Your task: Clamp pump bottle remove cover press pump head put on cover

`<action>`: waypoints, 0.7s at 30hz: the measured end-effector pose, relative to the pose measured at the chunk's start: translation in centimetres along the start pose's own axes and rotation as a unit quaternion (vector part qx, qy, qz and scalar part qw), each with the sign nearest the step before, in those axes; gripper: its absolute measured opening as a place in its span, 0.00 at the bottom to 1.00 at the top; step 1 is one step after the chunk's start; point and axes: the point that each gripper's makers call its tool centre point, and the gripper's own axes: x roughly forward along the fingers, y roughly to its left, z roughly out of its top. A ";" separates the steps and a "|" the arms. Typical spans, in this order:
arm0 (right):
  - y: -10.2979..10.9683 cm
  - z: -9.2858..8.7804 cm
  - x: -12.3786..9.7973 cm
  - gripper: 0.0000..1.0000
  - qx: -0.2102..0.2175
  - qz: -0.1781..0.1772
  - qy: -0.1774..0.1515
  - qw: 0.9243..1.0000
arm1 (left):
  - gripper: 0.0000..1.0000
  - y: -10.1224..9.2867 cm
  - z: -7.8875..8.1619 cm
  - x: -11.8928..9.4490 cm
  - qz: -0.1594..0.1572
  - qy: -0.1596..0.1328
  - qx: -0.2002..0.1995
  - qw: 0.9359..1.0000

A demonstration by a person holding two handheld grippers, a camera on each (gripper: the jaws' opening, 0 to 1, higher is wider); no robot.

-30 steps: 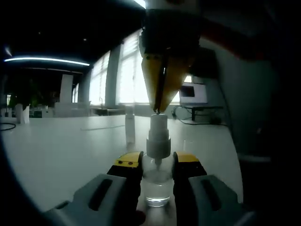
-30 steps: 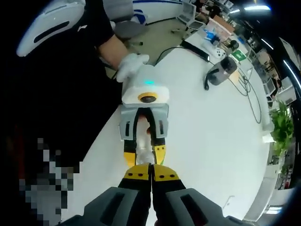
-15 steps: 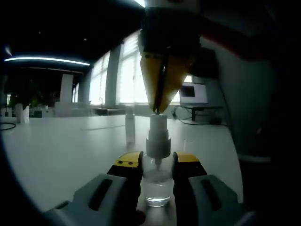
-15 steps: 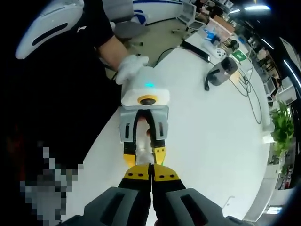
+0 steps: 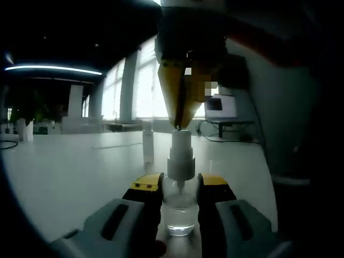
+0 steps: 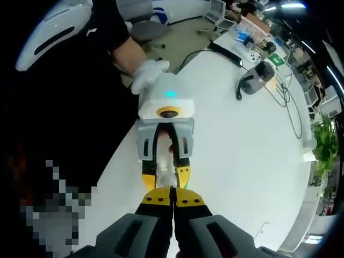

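A clear pump bottle (image 5: 180, 210) with a white pump head (image 5: 181, 146) stands on the white table. My left gripper (image 5: 180, 185) is shut on its body, one yellow-tipped jaw on each side. My right gripper (image 5: 179, 127) comes down from above with its yellow jaws shut and empty, their tips resting on top of the pump head. The clear cover (image 5: 148, 143) stands upright on the table behind the bottle. In the right gripper view I look straight down past my right gripper (image 6: 173, 200) onto the left gripper (image 6: 165, 180) and the bottle (image 6: 164, 161).
A person's gloved hand (image 6: 148, 75) holds the left gripper at the table's near edge. The white table (image 6: 242, 161) stretches away, with a dark device and cable (image 6: 252, 80) at its far end and a plant (image 6: 322, 145) beyond. Windows (image 5: 140, 86) light the background.
The right gripper view has shifted slightly with the hand. The bottle, the left gripper and the shut tips on the pump head stand as before.
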 end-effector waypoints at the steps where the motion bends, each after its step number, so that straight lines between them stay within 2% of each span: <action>1: 0.0 0.0 0.0 0.00 0.001 0.000 0.000 1.000 | 0.16 0.0 0.0 0.0 0.000 0.000 0.000 1.000; 13: 0.2 0.0 0.0 0.00 -0.009 0.002 0.009 1.000 | 0.16 0.0 0.0 0.0 0.001 0.001 -0.001 1.000; 17: 0.0 0.0 0.1 0.00 0.017 0.009 0.013 1.000 | 0.16 0.0 0.0 0.0 0.001 0.001 0.000 1.000; 20: -0.1 -0.1 0.1 0.00 0.055 0.016 0.015 0.998 | 0.16 0.0 0.0 0.0 0.001 0.001 0.001 1.000; 21: -0.3 -0.1 0.1 0.00 0.052 0.018 0.015 0.998 | 0.16 0.0 0.0 0.0 0.001 0.001 0.000 1.000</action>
